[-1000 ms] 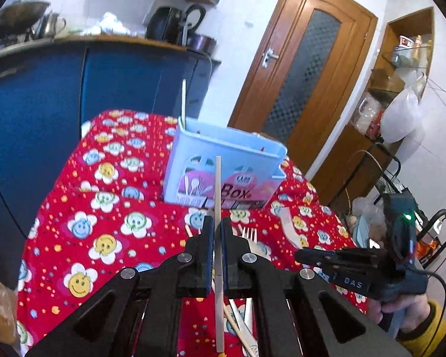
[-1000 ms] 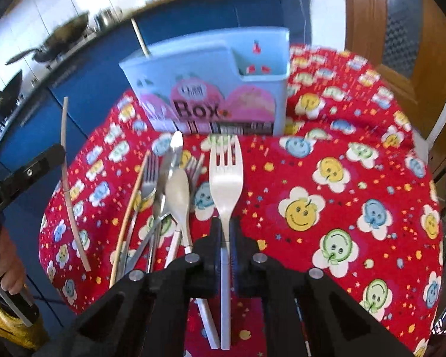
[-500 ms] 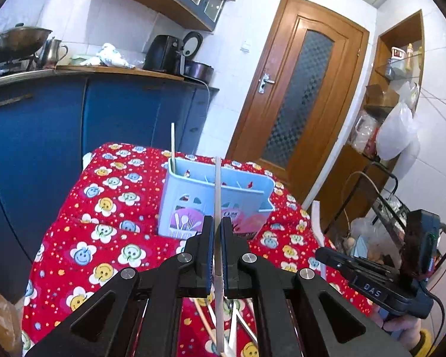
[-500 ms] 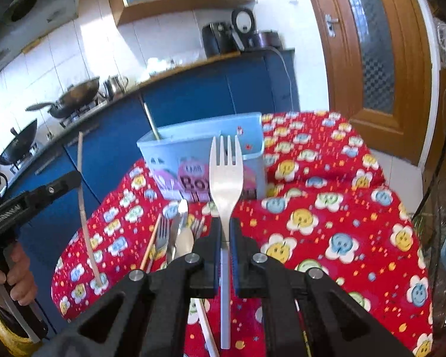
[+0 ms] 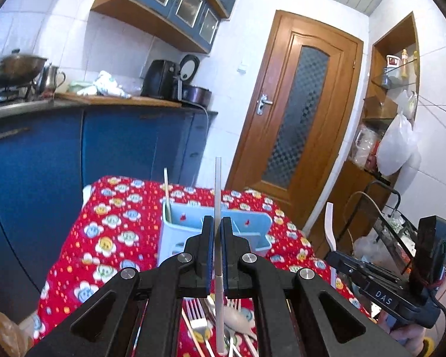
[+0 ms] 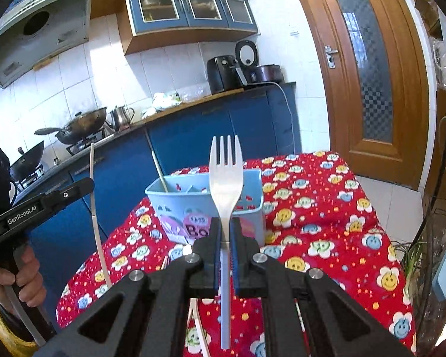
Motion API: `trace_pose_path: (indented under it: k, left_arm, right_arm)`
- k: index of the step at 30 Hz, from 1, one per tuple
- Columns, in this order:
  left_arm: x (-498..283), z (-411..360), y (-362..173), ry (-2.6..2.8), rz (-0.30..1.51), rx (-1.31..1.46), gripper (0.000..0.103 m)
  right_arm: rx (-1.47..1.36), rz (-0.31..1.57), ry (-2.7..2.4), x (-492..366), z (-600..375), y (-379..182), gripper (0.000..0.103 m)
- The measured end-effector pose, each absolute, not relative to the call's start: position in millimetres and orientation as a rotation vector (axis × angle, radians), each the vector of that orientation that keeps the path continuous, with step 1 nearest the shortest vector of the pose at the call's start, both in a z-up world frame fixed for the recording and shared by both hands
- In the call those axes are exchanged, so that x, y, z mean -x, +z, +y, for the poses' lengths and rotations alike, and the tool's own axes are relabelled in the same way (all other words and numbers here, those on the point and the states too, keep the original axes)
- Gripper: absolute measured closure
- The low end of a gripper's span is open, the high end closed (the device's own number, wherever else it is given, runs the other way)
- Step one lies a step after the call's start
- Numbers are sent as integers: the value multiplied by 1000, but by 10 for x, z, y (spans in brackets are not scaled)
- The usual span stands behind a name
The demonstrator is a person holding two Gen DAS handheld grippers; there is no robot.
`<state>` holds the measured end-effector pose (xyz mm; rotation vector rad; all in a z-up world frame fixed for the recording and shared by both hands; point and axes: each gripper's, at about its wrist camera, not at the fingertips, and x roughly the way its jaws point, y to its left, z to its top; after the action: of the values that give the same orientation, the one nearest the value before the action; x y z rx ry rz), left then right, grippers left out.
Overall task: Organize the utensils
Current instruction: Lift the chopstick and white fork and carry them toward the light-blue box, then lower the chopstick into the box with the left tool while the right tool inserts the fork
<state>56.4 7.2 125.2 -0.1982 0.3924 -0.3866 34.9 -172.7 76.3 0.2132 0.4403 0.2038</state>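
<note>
Now | left gripper (image 5: 218, 232) fingers clamp chopstick (image 5: 217, 196) upright | right gripper (image 6: 225, 232) fingers clamp fork (image 6: 225, 178) upright

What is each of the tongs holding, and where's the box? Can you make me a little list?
Left tongs: shut on a thin pale chopstick, pointing up
Right tongs: shut on a silver metal fork, tines up
Light blue plastic utensil box: stands on the red smiley-flower tablecloth
In the box: one pale stick
Loose cutlery: lies on the cloth near the left tongs
</note>
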Motion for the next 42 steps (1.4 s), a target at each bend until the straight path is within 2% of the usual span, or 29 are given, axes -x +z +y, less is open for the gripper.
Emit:
trace_pose_path:
  k: [21, 34, 42]
  left_arm:
    - [-1293, -86, 1659, -256, 150, 180, 99]
    - [-1816, -160, 1233, -179, 131, 145, 99]
    - [-1931, -251, 915, -195, 165, 99, 99]
  right_arm:
    - [-201, 276, 230, -1024, -1731, 1103, 96]
    - [-182, 206, 229, -1778, -1711, 786, 96]
    - [-146, 255, 228, -1943, -1638, 513, 96]
